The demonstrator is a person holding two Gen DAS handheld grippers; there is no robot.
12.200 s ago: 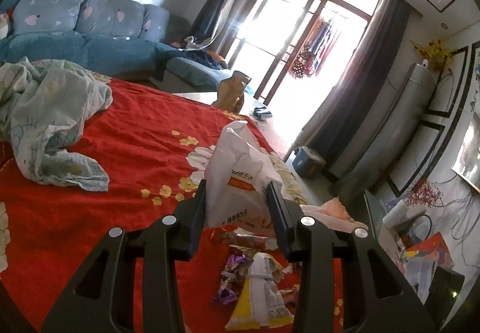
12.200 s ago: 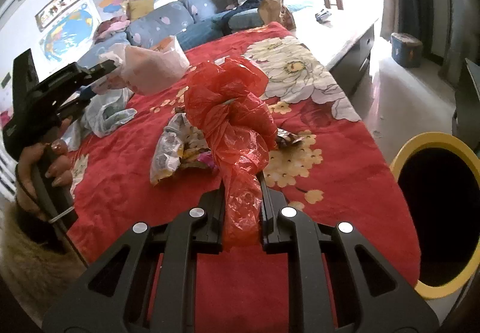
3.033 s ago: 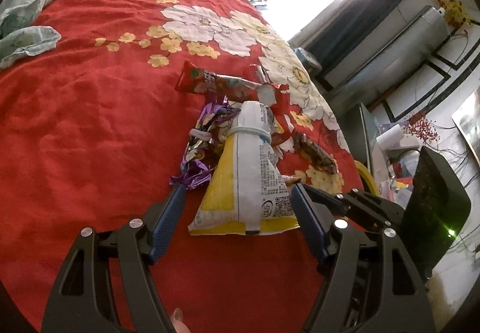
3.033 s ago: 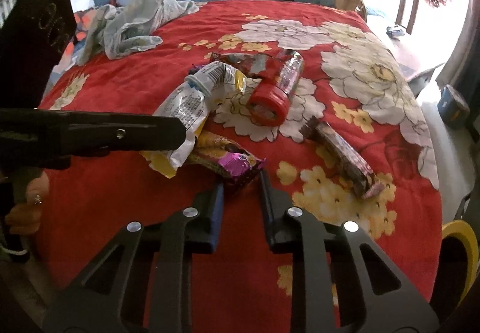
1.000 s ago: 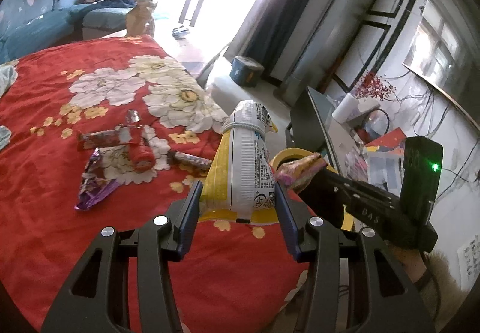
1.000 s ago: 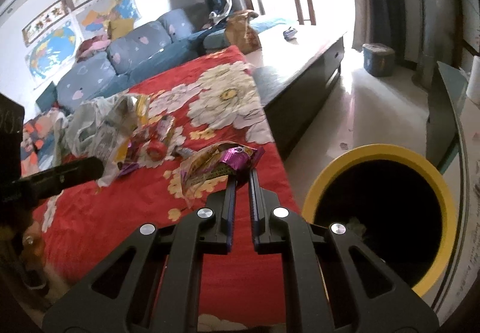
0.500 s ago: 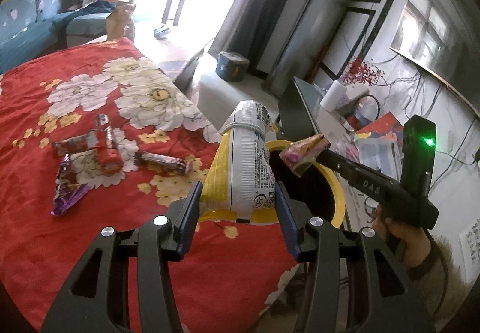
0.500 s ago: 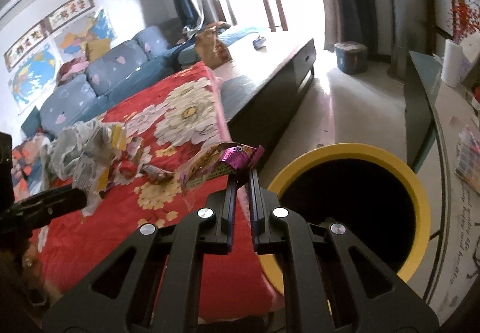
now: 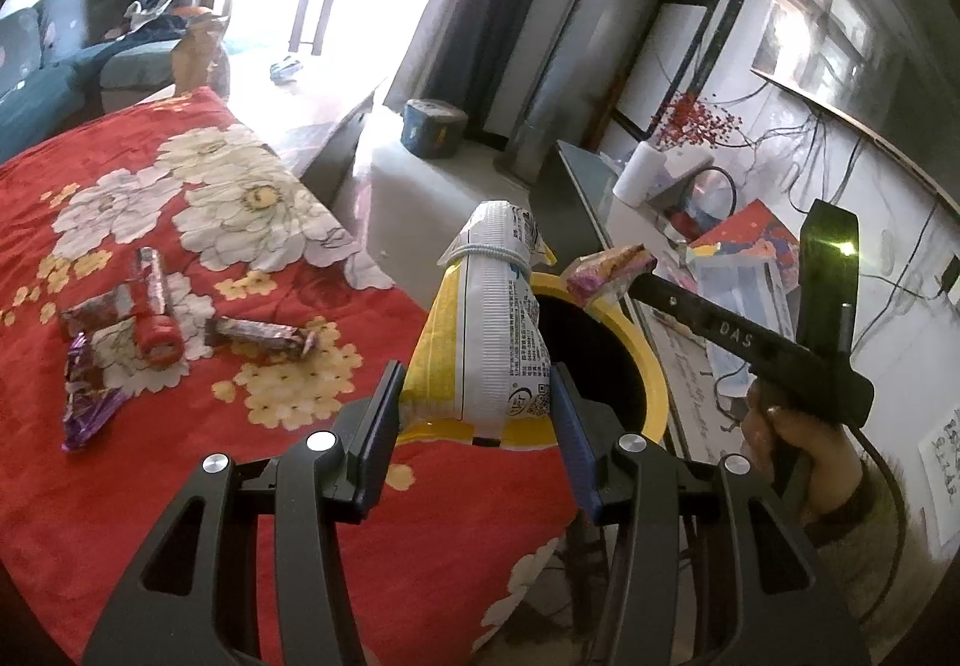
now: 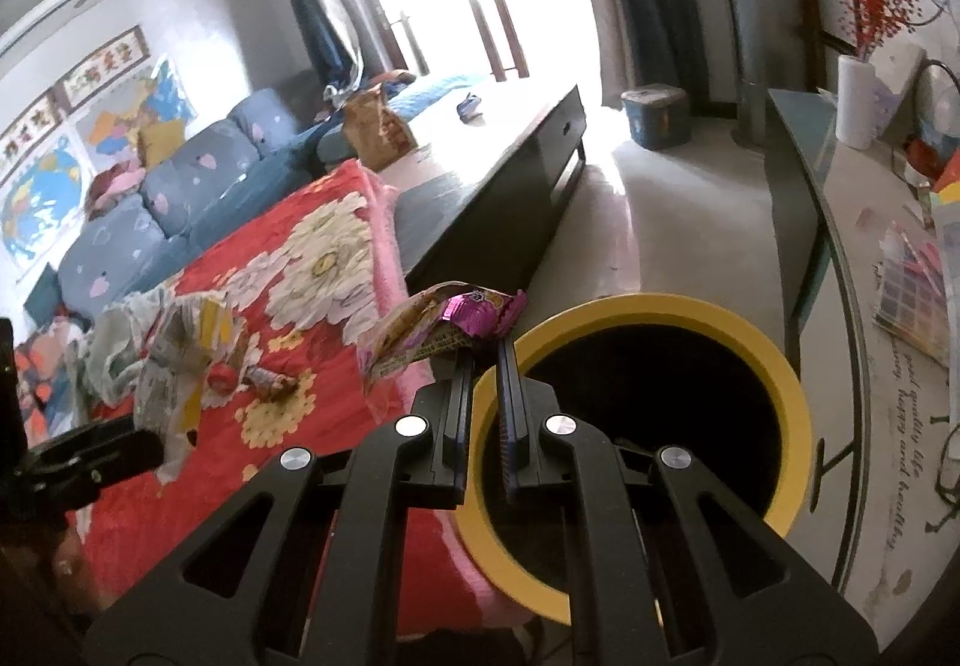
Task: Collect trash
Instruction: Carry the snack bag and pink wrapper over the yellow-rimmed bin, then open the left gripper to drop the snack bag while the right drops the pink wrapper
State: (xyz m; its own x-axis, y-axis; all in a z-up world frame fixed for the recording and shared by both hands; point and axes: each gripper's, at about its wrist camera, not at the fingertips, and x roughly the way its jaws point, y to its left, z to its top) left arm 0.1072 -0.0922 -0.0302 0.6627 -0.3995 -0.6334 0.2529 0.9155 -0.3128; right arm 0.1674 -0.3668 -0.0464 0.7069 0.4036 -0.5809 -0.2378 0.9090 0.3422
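My left gripper [image 9: 477, 396] is shut on a yellow and white snack bag [image 9: 492, 330], held upright at the near rim of the yellow bin [image 9: 651, 366]. My right gripper [image 10: 483, 360] is shut on a purple and tan wrapper [image 10: 444, 327] at the left rim of the bin [image 10: 774, 366]; it also shows in the left wrist view [image 9: 606, 267], over the bin's far rim. A red tube wrapper [image 9: 156, 315], a dark bar wrapper [image 9: 258, 333] and a purple wrapper [image 9: 84, 396] lie on the red flowered blanket [image 9: 180, 486].
The bin stands on the floor at the blanket's edge. A glass-topped desk [image 10: 840, 258] with papers and a paper roll [image 10: 858, 102] is right of it. A dark low table [image 10: 498, 174] and a blue sofa [image 10: 198, 168] lie beyond. Crumpled cloth [image 10: 120, 342] lies on the blanket.
Both grippers have carried their wrappers off the blanket to the bin. The right gripper's wrapper has moved further over the opening.
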